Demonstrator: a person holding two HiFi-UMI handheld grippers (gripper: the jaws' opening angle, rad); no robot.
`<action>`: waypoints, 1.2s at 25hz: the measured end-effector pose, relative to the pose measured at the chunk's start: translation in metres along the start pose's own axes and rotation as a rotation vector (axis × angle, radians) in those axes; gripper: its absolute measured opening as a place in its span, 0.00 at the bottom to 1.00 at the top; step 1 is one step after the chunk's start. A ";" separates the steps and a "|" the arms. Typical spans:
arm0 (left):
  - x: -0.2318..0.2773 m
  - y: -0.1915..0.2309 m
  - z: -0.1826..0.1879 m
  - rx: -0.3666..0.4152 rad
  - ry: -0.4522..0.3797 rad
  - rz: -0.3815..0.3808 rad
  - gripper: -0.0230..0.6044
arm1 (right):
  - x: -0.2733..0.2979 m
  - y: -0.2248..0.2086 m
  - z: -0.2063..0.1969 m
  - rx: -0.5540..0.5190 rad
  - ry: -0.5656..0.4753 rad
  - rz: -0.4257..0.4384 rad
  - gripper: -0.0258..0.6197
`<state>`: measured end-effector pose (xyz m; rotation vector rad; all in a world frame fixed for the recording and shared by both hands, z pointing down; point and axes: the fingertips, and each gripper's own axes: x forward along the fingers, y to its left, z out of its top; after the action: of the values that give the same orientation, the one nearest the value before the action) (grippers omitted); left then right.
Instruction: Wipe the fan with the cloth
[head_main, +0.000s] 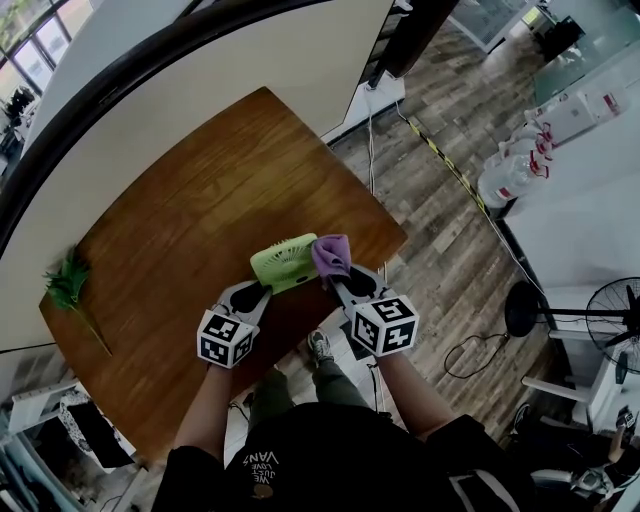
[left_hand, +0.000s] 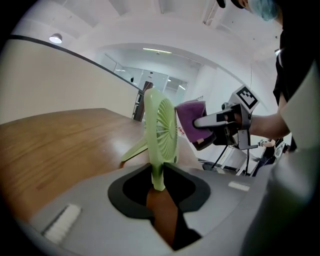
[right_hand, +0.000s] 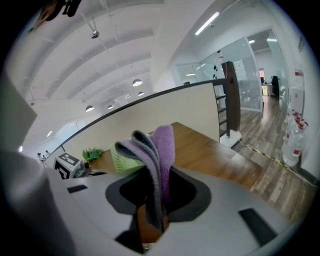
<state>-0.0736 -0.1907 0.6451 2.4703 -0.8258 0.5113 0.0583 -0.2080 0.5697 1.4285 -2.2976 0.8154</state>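
Note:
A small light-green fan (head_main: 284, 262) stands near the front edge of the wooden table (head_main: 200, 220). My left gripper (head_main: 252, 296) is shut on the fan's (left_hand: 161, 134) thin edge, holding it upright. A folded purple cloth (head_main: 332, 256) is pinched in my right gripper (head_main: 345, 285), at the fan's right side. In the right gripper view the cloth (right_hand: 155, 155) sticks up between the jaws, with the fan (right_hand: 125, 159) just behind it to the left. The left gripper view shows the cloth (left_hand: 189, 119) close to the fan's grille.
A green plant sprig (head_main: 70, 282) lies at the table's left edge. A curved partition wall (head_main: 150, 90) runs behind the table. On the floor at right stand a pedestal fan (head_main: 610, 320), cables and white bottles (head_main: 515, 170).

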 end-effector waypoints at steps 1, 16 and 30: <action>-0.002 0.000 0.000 -0.004 -0.002 0.008 0.16 | -0.002 0.005 0.000 -0.011 -0.006 0.012 0.21; -0.067 -0.001 -0.013 -0.097 -0.096 0.170 0.09 | 0.037 0.120 -0.049 -0.141 0.157 0.331 0.21; -0.072 -0.016 -0.004 -0.140 -0.123 0.170 0.05 | 0.037 0.060 -0.043 -0.073 0.153 0.215 0.21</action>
<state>-0.1179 -0.1442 0.6088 2.3341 -1.0896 0.3487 -0.0134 -0.1874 0.6054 1.0621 -2.3627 0.8596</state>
